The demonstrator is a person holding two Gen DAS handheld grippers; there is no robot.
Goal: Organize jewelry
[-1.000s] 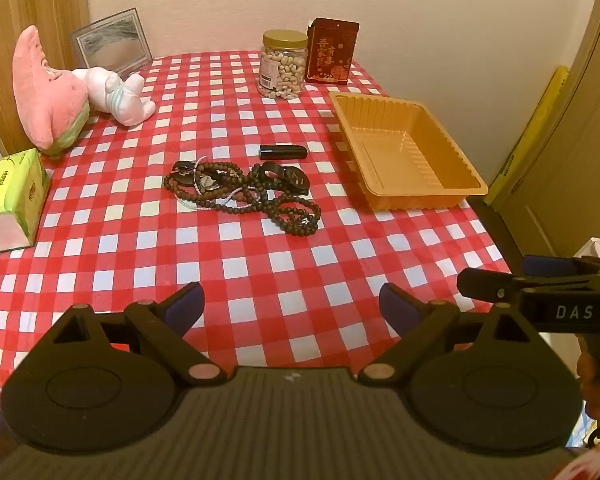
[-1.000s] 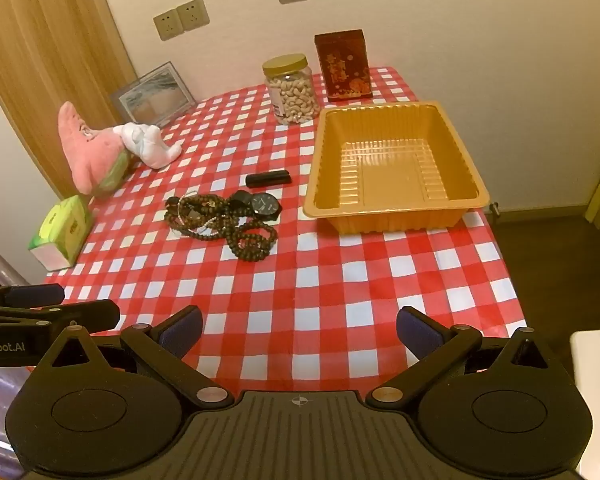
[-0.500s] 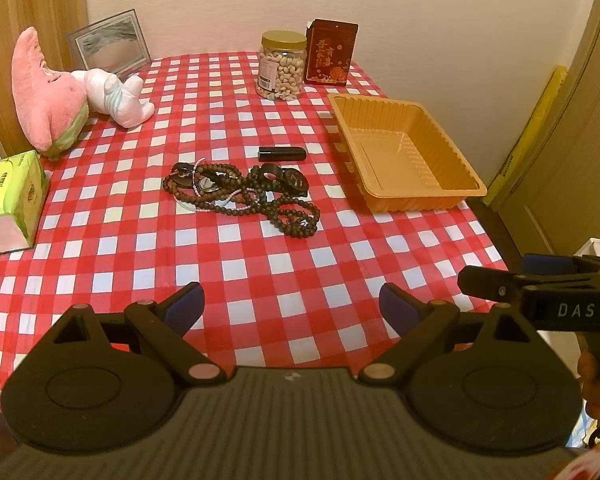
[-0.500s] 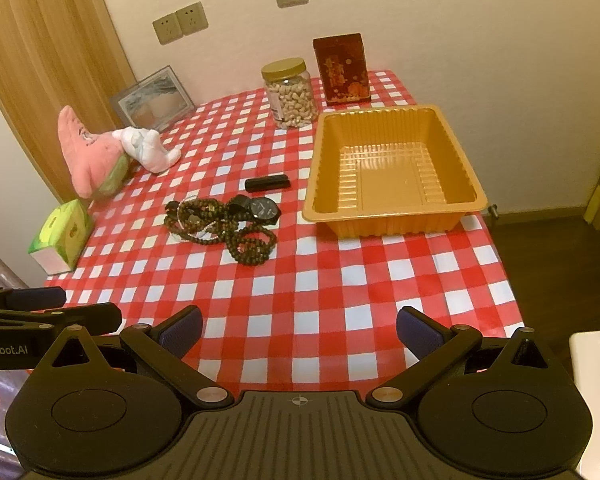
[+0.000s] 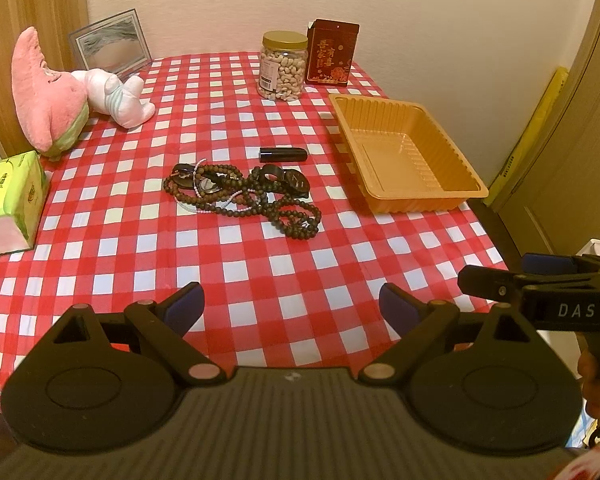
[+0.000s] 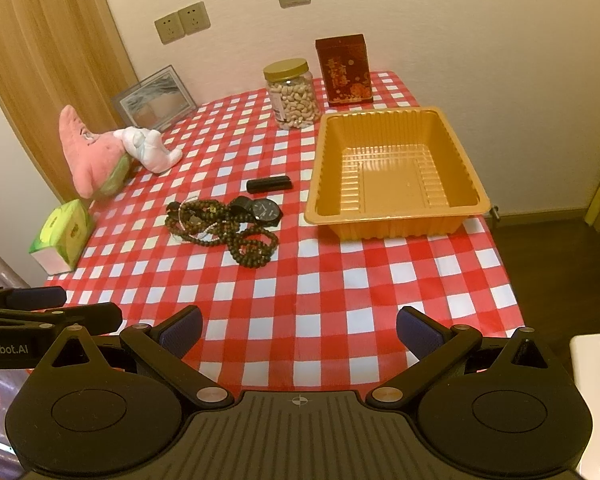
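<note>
We see the table (image 5: 112,248), spread with a red-and-white checked cloth, running out ahead of both pairs of fingers to the wall. Our left gripper (image 5: 291,306) hangs over its near edge with the 2 fingers (image 5: 182,306) spread wide and nothing between them. Our right gripper (image 6: 299,330) sits the same way, its fingers (image 6: 418,330) wide apart and empty; it also shows at the right edge of the left view, beyond the left gripper's right finger.

Ahead of the right gripper's fingers and a little to their right, the orange tray (image 6: 384,228) rests on the cloth with nothing in it. In the left view it lies forward and right of the right finger (image 5: 420,200). Far forward and left of the left finger, a pink plush toy (image 5: 50,92) leans beside a framed picture (image 5: 108,42). A green tissue box (image 5: 12,196) sits nearer, out past the left finger.

The tangle of dark bead strings (image 5: 244,198) lies straight ahead of the left gripper's gap, well apart from the fingertips and left of the tray without touching it. A black watch (image 6: 266,210) rests at the tangle's tray side. At the far end stand a jar of nuts (image 5: 283,66) and a red box (image 5: 332,53). Just beyond the beads lies a small black tube (image 5: 283,155).
</note>
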